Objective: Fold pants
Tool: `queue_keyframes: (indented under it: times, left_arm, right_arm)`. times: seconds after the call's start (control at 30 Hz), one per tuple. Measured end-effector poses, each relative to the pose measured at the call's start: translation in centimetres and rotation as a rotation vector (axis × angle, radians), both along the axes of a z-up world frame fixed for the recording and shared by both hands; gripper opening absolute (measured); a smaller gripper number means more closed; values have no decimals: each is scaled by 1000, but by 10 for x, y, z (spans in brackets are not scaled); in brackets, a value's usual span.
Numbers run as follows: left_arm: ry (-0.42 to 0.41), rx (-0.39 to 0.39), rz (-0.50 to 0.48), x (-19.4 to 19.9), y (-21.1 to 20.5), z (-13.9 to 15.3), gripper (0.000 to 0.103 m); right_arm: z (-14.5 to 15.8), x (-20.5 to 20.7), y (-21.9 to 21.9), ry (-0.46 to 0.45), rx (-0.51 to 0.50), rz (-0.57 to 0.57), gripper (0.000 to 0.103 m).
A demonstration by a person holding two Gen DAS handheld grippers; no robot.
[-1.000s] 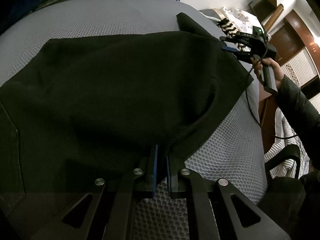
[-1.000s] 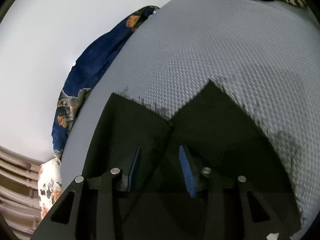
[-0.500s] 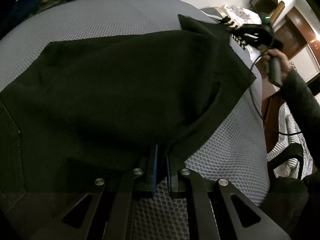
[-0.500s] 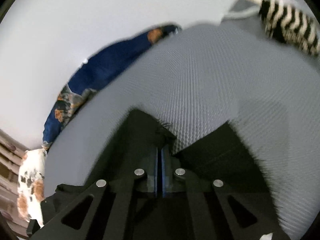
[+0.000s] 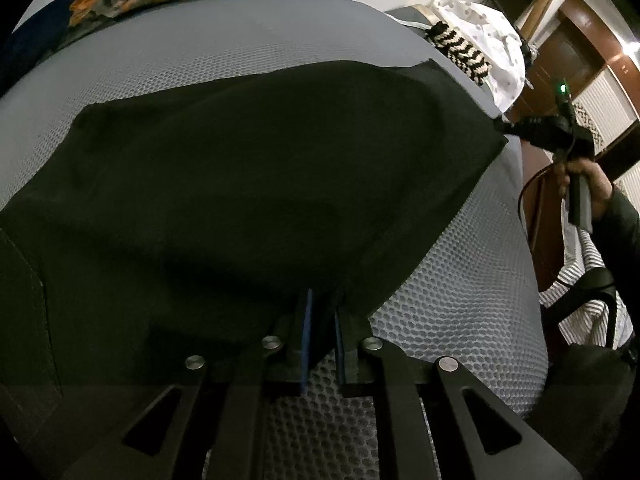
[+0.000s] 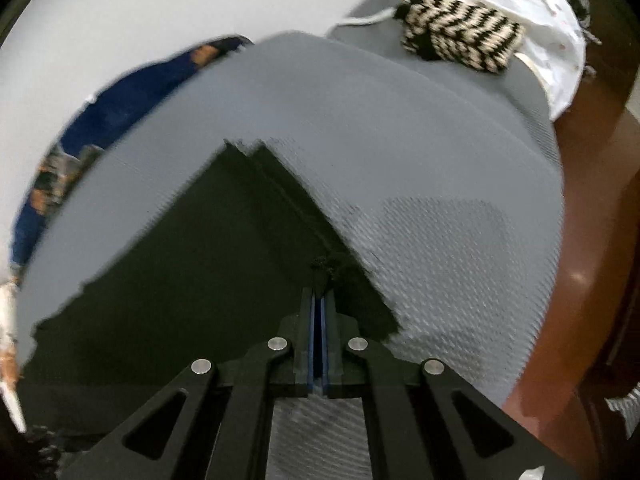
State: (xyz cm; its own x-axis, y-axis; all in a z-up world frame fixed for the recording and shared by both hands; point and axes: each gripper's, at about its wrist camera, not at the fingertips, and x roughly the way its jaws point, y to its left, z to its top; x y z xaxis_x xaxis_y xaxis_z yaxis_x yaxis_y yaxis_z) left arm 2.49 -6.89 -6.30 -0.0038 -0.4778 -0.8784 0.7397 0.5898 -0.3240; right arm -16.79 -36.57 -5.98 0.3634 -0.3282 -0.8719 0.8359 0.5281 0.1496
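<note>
Pinching the black pants point(image 5: 248, 184), both tongs (left point(image 5: 322, 320), right point(image 6: 319, 312)); gripping hand point(image 5: 588, 180) only in left view.

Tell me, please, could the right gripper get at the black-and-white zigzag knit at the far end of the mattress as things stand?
Probably not yet. The right gripper is shut on a corner of the dark pants, so it must let go first. Otherwise bare grey mattress lies between it and the knit.

Your left wrist view looks steeply down, close over the pants point(image 5: 248, 184) on the mattress point(image 5: 460, 280). Your right wrist view does likewise from the opposite corner; both share them.
</note>
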Motion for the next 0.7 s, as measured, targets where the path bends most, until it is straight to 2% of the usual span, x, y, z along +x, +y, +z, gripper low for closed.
queue_keyframes:
  times: [0.23, 0.33, 0.37, 0.4, 0.47, 0.6, 0.7]
  left_arm:
    - [-5, 3, -3, -1, 0, 0, 13]
    - [21, 20, 9, 2, -2, 4, 19]
    - [34, 27, 15, 2, -2, 6, 29]
    - [47, 33, 20, 4, -1, 8, 48]
    - [36, 36, 24, 3, 3, 15, 58]
    - [13, -13, -9, -1, 12, 33, 58]
    - [-1, -59, 31, 8, 21, 45, 58]
  right_arm:
    - [-9, -10, 2, 8, -10, -33, 1]
    - [-10, -14, -3, -6, 27, -51, 8]
    - [-7, -15, -4, -7, 35, -48, 15]
    - [-3, -16, -4, -13, 35, -48, 18]
    - [10, -17, -9, -28, 21, -37, 19]
    - [36, 3, -24, -125, 9, 87, 19]
    - [41, 36, -42, -183, 42, 194, 19]
